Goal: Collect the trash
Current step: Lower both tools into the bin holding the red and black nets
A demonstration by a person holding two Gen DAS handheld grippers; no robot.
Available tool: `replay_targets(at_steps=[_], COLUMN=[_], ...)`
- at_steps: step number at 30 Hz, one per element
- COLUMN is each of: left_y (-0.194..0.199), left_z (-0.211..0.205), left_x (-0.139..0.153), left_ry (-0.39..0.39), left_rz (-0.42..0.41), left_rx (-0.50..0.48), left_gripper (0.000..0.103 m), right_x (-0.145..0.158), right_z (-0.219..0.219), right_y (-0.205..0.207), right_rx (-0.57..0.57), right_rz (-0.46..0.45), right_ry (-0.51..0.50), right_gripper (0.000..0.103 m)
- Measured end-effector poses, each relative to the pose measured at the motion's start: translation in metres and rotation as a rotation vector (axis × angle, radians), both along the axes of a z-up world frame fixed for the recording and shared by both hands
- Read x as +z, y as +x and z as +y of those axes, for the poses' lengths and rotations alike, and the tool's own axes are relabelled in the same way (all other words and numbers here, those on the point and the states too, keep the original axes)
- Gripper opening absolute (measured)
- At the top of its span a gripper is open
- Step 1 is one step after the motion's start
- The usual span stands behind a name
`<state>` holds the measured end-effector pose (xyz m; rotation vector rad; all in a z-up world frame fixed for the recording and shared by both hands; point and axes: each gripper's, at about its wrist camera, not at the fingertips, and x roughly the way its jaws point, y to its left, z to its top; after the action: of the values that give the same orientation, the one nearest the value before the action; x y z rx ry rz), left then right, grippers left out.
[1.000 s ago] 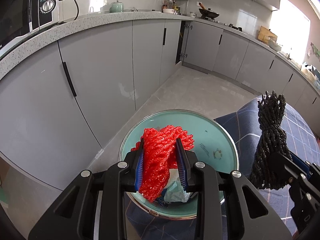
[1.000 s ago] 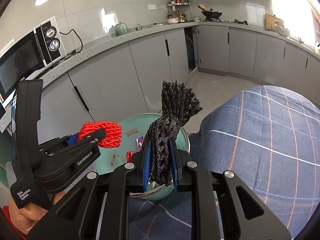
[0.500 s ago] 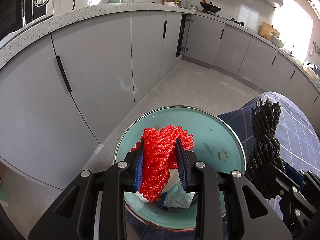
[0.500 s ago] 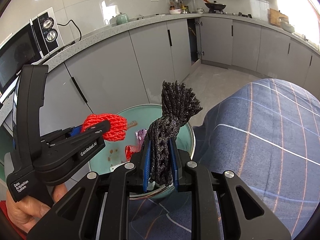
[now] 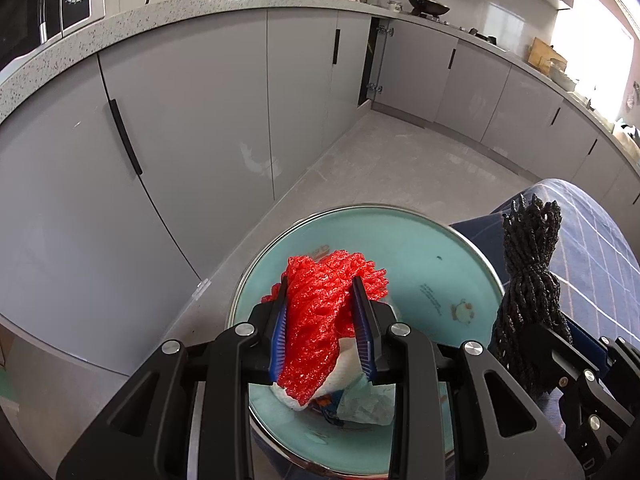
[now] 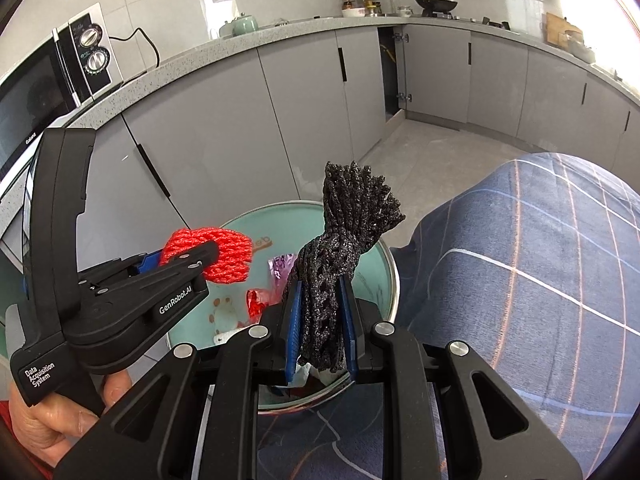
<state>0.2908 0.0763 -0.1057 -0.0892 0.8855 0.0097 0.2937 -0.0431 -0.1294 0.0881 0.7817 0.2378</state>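
Note:
My left gripper point(image 5: 322, 300) is shut on a crumpled red foam net point(image 5: 320, 320), held over the mouth of a round teal bin point(image 5: 440, 256). The right gripper point(image 6: 320, 300) is shut on a twisted black foam net point(image 6: 340, 240), above the same teal bin point(image 6: 236, 224) near its right rim. From the left wrist view the black net point(image 5: 528, 280) stands at the right, over the bin's edge; from the right wrist view the red net point(image 6: 220, 252) sits at the left. White paper point(image 5: 344, 368) and coloured wrappers point(image 6: 280, 272) lie inside the bin.
Grey kitchen cabinets point(image 5: 200, 120) curve behind the bin, with a microwave point(image 6: 48, 80) on the counter. A table with a blue checked cloth point(image 6: 540, 280) lies to the right. A hand point(image 6: 52, 412) grips the left tool's handle.
Both grippers have sunk and come closer to the bin, which now looks larger beneath them. Each still holds its net the same way.

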Motion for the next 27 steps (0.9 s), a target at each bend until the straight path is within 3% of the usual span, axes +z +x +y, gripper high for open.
replay_targets(at_steps=[27], left_y=[0.032], left_z=[-0.001], left_x=[-0.03], left_ry=[0.0], left_rz=[0.086], left_rx=[-0.016], left_gripper=[0.029], right_x=[-0.035], right_z=[0.015], right_y=[0.034], right_rx=[0.073], right_rz=[0.132], right_ry=[-0.046], right_gripper=[0.019])
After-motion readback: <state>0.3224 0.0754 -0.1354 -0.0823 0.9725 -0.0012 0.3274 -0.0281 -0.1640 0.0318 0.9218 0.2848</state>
